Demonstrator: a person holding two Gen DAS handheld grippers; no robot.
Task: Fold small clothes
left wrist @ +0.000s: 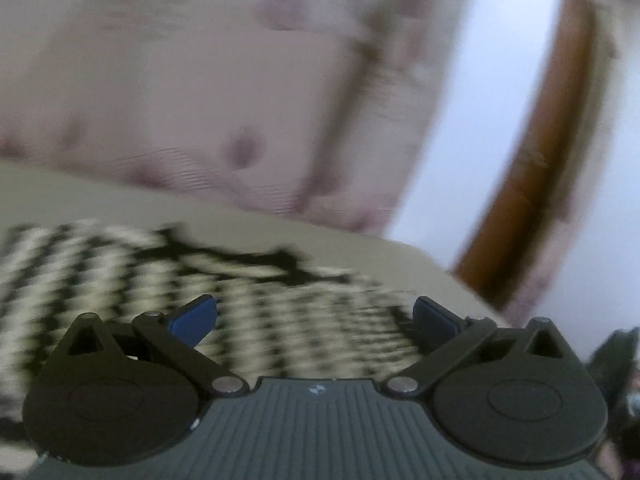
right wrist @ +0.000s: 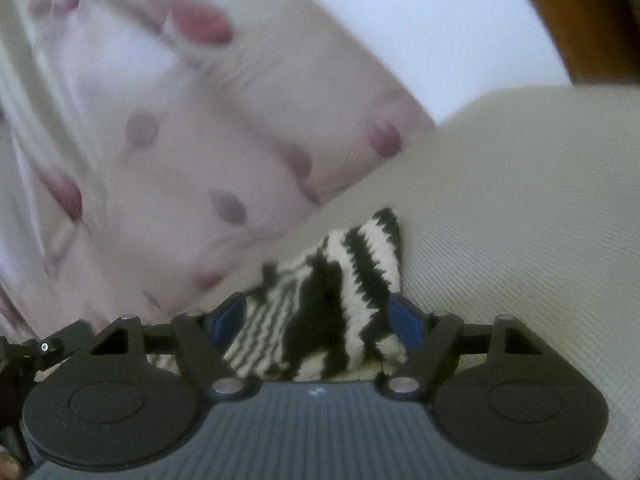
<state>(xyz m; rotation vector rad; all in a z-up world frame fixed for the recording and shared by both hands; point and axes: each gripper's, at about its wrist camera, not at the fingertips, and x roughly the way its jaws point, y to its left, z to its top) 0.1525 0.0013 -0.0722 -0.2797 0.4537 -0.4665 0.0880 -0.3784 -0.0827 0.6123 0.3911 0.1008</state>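
Note:
A black-and-white striped knitted garment (left wrist: pixel 120 272) lies on a beige ribbed surface (left wrist: pixel 280 232), blurred by motion in the left wrist view. My left gripper (left wrist: pixel 314 312) hovers over its near part with the blue pads spread wide and nothing between them. In the right wrist view the same garment (right wrist: pixel 372 256) is bunched up, with one corner standing. My right gripper (right wrist: pixel 316 308) straddles that bunch, its jaws well apart and the fabric filling the gap between the blue pads without a visible pinch.
A pale floral cloth or pillow (left wrist: pixel 180 80) (right wrist: pixel 160 120) lies behind the garment. A white wall (left wrist: pixel 480 80) and a brown wooden frame (left wrist: pixel 552 140) (right wrist: pixel 580 20) stand beyond. The beige surface (right wrist: pixel 520 200) stretches to the right. A dark piece of the other gripper (right wrist: pixel 48 346) shows at lower left.

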